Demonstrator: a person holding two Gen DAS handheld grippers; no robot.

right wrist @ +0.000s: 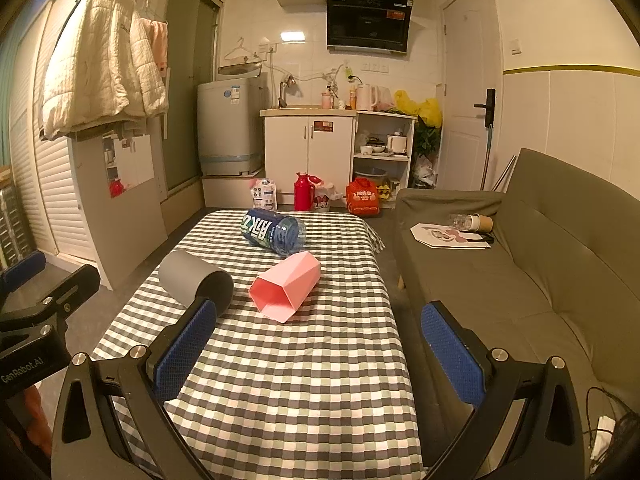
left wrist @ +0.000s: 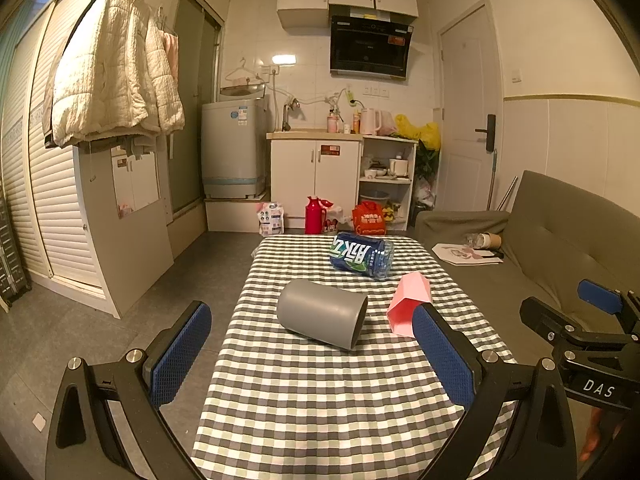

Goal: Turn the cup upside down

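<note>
A grey cup [left wrist: 322, 313] [right wrist: 194, 280] lies on its side on the checked tablecloth [left wrist: 320, 400] [right wrist: 288, 380], its mouth facing the near right. Beside it a pink faceted cup [left wrist: 408, 304] [right wrist: 286, 286] also lies on its side, mouth toward me. My left gripper [left wrist: 312, 356] is open, a short way in front of the grey cup, with nothing between its blue pads. My right gripper [right wrist: 320, 348] is open too, nearer than the pink cup and holding nothing. Each gripper shows at the edge of the other's view.
A blue-labelled plastic bottle [left wrist: 362, 256] [right wrist: 274, 232] lies on its side at the table's far end. A grey sofa [right wrist: 520, 264] runs along the right of the table. Beyond the table stand a red flask [left wrist: 314, 214], bags and kitchen cabinets.
</note>
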